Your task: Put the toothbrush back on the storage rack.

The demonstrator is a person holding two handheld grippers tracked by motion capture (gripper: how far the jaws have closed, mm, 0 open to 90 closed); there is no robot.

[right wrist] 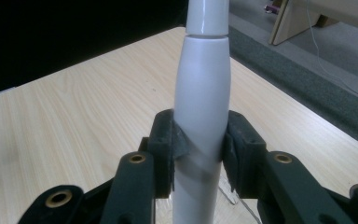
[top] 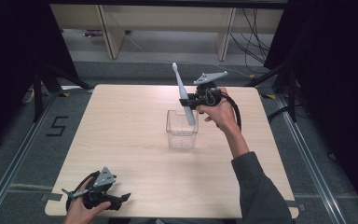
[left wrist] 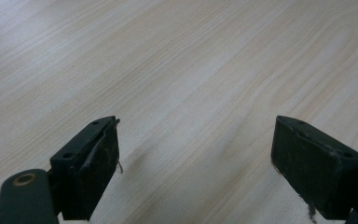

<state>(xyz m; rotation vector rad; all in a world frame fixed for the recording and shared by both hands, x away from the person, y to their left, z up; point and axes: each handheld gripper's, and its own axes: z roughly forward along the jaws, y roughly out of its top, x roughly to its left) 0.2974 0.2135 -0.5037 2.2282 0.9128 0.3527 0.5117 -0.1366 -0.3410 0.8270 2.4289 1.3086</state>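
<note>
R gripper (top: 192, 101) is clamped on the long white plastic electric toothbrush (top: 183, 92), mid-handle, brush head up & leaning away to the left. Its lower end sits right over or just inside the clear square plastic cup (top: 182, 129) w/ nothing else in it. Probably goes straight down. L gripper (top: 114, 199), jaws wide apart & holding nothing, rests at the near edge of the pale wood table (top: 121, 135), well apart.

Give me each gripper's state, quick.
Left gripper: open, holding nothing, over the table.
Right gripper: closed on the white toothbrush.

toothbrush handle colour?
White, glossy; the toothbrush shows best in the right gripper view, clamped in the right gripper.
</note>
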